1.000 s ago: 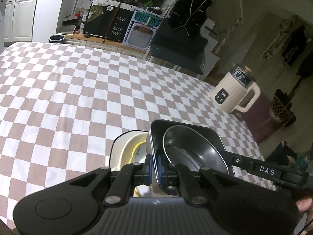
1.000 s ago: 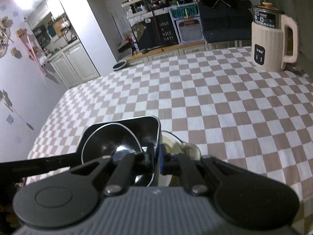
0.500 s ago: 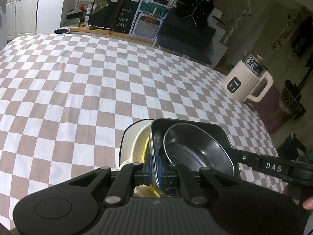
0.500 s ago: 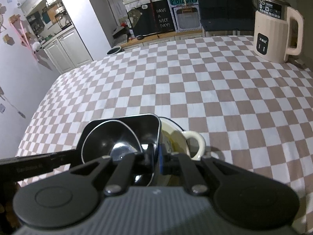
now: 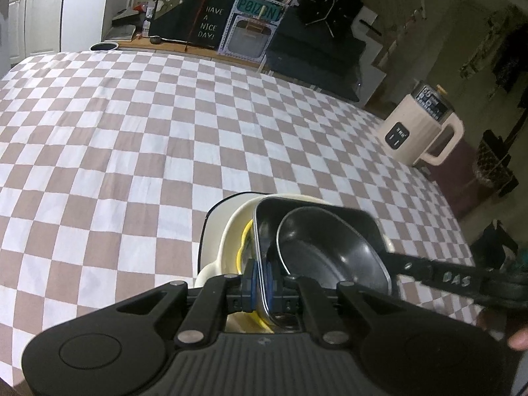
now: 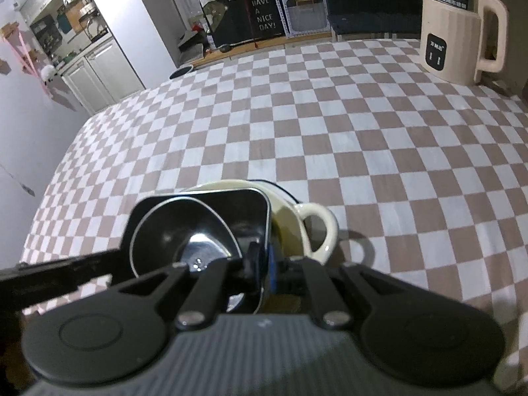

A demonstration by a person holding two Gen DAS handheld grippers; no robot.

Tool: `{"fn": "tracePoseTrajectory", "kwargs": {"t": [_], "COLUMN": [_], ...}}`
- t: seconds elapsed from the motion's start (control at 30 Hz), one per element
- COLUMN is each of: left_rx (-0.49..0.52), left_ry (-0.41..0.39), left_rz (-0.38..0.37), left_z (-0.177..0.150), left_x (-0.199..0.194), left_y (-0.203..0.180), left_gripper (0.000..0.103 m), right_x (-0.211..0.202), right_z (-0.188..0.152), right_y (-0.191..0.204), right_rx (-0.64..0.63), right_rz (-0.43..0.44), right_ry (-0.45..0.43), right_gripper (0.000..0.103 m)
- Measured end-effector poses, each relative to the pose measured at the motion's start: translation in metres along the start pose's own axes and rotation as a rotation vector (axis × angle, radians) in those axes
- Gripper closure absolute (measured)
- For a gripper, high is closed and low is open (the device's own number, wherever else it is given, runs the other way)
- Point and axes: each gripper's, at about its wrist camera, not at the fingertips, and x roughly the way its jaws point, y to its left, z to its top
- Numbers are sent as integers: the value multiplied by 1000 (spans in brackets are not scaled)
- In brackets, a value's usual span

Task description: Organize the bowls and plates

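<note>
A black square dish (image 5: 316,211) with a round black bowl (image 5: 330,254) inside it sits over a cream handled dish (image 5: 217,231) that holds something yellow (image 5: 242,247). My left gripper (image 5: 260,280) is shut on the black dish's near wall. In the right wrist view my right gripper (image 6: 262,264) is shut on the opposite wall of the same black square dish (image 6: 201,201), with the black bowl (image 6: 184,231) inside and the cream dish's handle (image 6: 320,231) beside it. The stack is just above or on the checkered tablecloth (image 5: 132,132).
A cream electric kettle (image 5: 419,128) stands at the table's far right edge, and it also shows in the right wrist view (image 6: 462,29). Behind the table are white cabinets (image 6: 99,76), a sign board (image 5: 208,23) and dark furniture.
Both grippers have carried the black dish with the bowl forward and down over the cream dish. The cream dish's handle now shows more on the right.
</note>
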Motion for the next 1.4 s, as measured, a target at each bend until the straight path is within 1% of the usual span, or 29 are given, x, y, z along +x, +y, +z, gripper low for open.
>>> {"fn": "tracePoseTrajectory", "kwargs": {"t": [0.27,0.5,0.77,0.8,0.87,0.9,0.93,0.97,1.0,1.03,1.07,1.1,1.13,1.17,1.2,1.23,1.27,1.33,1.37,1.4], "left_rx": [8,7,5,5,4,4,5,6,8,9,8,8,5,1,-1,-2,-3,-1,3,5], "left_ry": [0,-3,-12,-16,-20,-21,-22,-23,-25,-25,-25,-27,-31,-39,-49,-59,-70,-92,-102,-111], "left_rz": [7,4,13,15,18,19,21,24,29,34,36,38,40,41,42,42,42,44,45,47], "left_z": [0,2,2,2,1,1,1,0,0,-1,-2,-2,-3,-3,-3,-4,-5,-7,-7,-8], "left_x": [2,0,-3,-5,-9,-10,-12,-14,-16,-18,-20,-24,-27,-31,-36,-41,-47,-59,-65,-72], "left_y": [0,1,-1,-2,-3,-3,-4,-5,-5,-6,-7,-9,-10,-11,-12,-14,-16,-20,-22,-24], "left_gripper": [97,97,97,96,95,93,88,85,78,73,72,68,64,63,59,54,51,38,35,30], "right_x": [-2,4,4,4,4,1,-1,-4,-8,-13,-17,-23,-28,-33,-39,-44,-49,-62,-68,-76], "right_z": [1,-1,-2,-2,-3,-3,-3,-2,-2,-2,-1,-1,-1,-1,-2,-2,-3,-6,-6,-7], "right_y": [1,3,2,1,1,0,0,0,-1,-1,0,1,3,5,6,7,7,8,9,10], "right_rx": [2,7,4,4,4,6,11,15,17,15,12,4,-3,-12,-19,-23,-26,-32,-34,-35], "right_rz": [7,8,8,4,-14,-20,-21,-20,-19,-17,-19,-24,-27,-28,-31,-37,-44,-58,-64,-69], "right_ry": [-10,12,10,11,8,-1,-12,-24,-39,-56,-72,-92,-107,-124,-143,-161,-178,-219,-235,-256], "right_gripper": [94,95,93,91,79,77,73,68,65,56,48,46,41,34,31,26,21,18,16,14]}}
